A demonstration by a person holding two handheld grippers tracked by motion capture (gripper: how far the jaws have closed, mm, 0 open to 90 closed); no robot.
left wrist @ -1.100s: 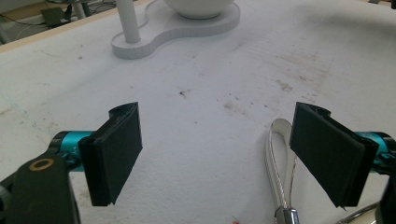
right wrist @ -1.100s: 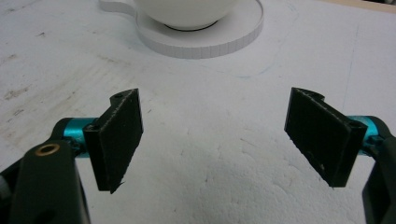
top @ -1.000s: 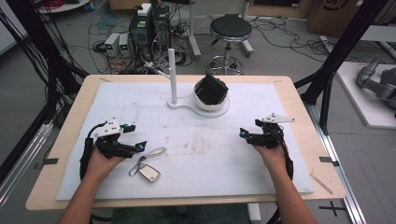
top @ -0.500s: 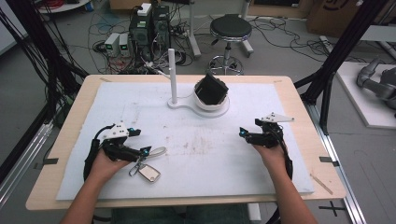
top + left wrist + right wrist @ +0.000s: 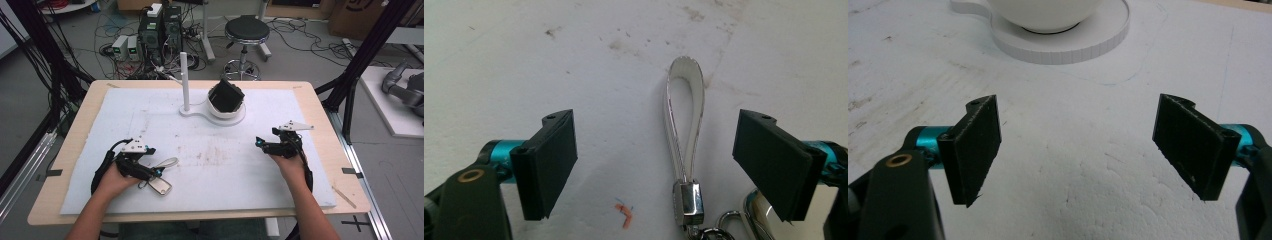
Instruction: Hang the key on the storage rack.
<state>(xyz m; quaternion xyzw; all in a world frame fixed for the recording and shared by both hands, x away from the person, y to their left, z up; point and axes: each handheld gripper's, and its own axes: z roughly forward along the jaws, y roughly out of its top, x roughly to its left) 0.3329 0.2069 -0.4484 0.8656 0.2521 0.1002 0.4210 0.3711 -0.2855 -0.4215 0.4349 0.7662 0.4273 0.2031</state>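
a wooden table [image 5: 75, 130] carries a stained white mat [image 5: 225, 150]. at the mat's far middle stands a white stand [image 5: 212, 112] with an upright post and a bowl holding a black object [image 5: 226, 95]. the right gripper [image 5: 265, 145] rests on the mat, jaws wide apart, nothing between them. the left gripper [image 5: 155, 172] has its jaws spread on either side of a keyring strap [image 5: 684, 125], not touching it. a small tag [image 5: 161, 186] lies just beside.

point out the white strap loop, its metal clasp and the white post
white strap loop [image 5: 684, 95], left gripper view, top of its loop
metal clasp [image 5: 688, 202], left gripper view, its front face
white post [image 5: 184, 80], high view, mid-shaft
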